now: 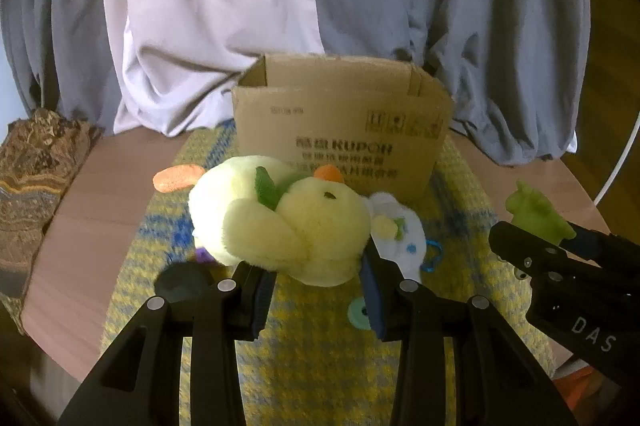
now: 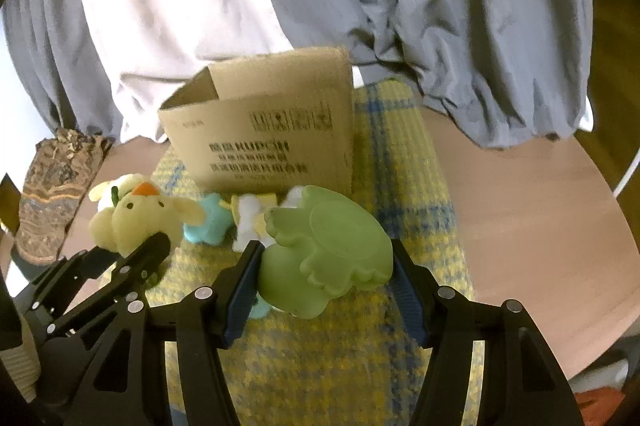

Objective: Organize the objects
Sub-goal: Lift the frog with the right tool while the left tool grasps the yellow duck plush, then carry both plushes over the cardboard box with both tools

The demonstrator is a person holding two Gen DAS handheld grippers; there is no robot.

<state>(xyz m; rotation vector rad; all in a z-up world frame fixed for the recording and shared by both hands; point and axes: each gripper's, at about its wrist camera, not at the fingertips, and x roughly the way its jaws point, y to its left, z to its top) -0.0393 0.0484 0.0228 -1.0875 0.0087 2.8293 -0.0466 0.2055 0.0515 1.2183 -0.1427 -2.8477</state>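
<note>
My left gripper (image 1: 316, 290) is shut on a yellow plush chick (image 1: 280, 218) with an orange beak, held above the mat in front of an open cardboard box (image 1: 340, 134). The chick also shows in the right wrist view (image 2: 136, 218). My right gripper (image 2: 324, 286) is shut on a green rubber toy (image 2: 324, 250), held over the mat; the toy also shows at the right of the left wrist view (image 1: 536, 212). A white plush (image 1: 400, 230), a teal star toy (image 2: 208, 224) and a white-yellow plush (image 2: 250, 222) lie on the mat by the box (image 2: 264, 138).
A yellow-blue woven mat (image 1: 320, 354) covers the middle of a round wooden table (image 1: 88, 226). A rough brown rock-like block (image 1: 28, 178) stands at the table's left edge. Grey and white cloth (image 1: 240, 6) hangs behind the box. A teal ring (image 1: 360, 312) lies on the mat.
</note>
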